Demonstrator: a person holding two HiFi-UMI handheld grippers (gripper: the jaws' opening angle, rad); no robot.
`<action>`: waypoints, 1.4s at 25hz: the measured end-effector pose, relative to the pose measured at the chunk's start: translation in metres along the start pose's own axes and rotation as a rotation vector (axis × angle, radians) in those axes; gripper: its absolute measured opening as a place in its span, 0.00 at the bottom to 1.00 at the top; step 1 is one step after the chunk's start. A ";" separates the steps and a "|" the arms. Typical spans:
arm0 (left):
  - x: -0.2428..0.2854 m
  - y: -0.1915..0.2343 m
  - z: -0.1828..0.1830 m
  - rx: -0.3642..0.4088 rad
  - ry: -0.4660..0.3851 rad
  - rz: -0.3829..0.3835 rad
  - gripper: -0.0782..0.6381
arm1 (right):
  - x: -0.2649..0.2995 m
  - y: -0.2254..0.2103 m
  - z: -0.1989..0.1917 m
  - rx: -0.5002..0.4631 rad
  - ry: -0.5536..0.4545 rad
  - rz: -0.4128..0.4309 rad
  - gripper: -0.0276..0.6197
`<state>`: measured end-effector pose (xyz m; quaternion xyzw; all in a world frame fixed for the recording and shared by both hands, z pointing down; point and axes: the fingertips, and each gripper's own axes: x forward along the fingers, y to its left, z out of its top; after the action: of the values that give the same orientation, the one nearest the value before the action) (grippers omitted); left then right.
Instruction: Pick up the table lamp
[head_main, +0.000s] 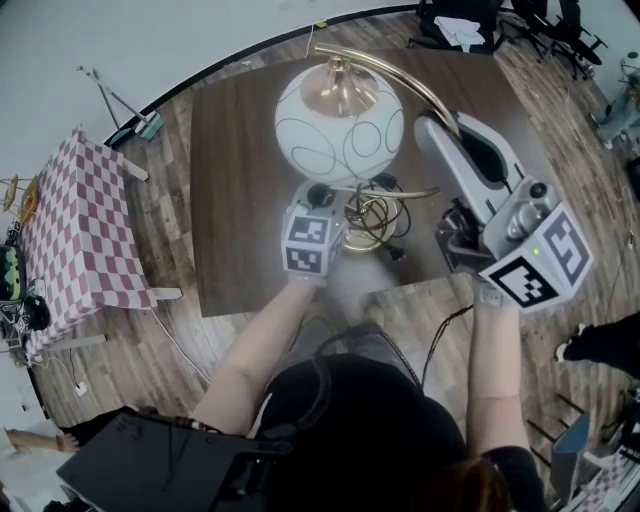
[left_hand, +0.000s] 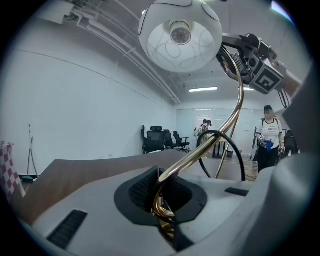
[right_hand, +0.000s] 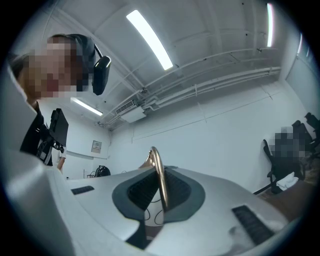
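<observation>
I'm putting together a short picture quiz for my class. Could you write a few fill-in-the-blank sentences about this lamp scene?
1. The round shade is ____ with thin dark lines.
2. The left claw is ____ on the golden rod.
3. The checked cloth is white and ____.
4. The table has a dark ____ top.

Missing words: white; shut; red; brown.
</observation>
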<state>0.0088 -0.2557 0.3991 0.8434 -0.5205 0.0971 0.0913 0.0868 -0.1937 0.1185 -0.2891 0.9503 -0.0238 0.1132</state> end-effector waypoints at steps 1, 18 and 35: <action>-0.001 -0.001 0.000 0.000 0.001 0.000 0.13 | 0.000 0.001 0.001 0.002 -0.001 0.003 0.07; -0.021 -0.004 0.022 -0.009 -0.003 0.002 0.13 | -0.001 0.023 0.027 0.018 -0.003 0.057 0.07; -0.049 -0.018 0.025 -0.037 0.025 -0.035 0.13 | -0.002 0.045 0.041 0.020 0.000 0.075 0.07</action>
<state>0.0052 -0.2114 0.3613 0.8492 -0.5063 0.0964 0.1150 0.0734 -0.1537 0.0743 -0.2521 0.9602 -0.0289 0.1171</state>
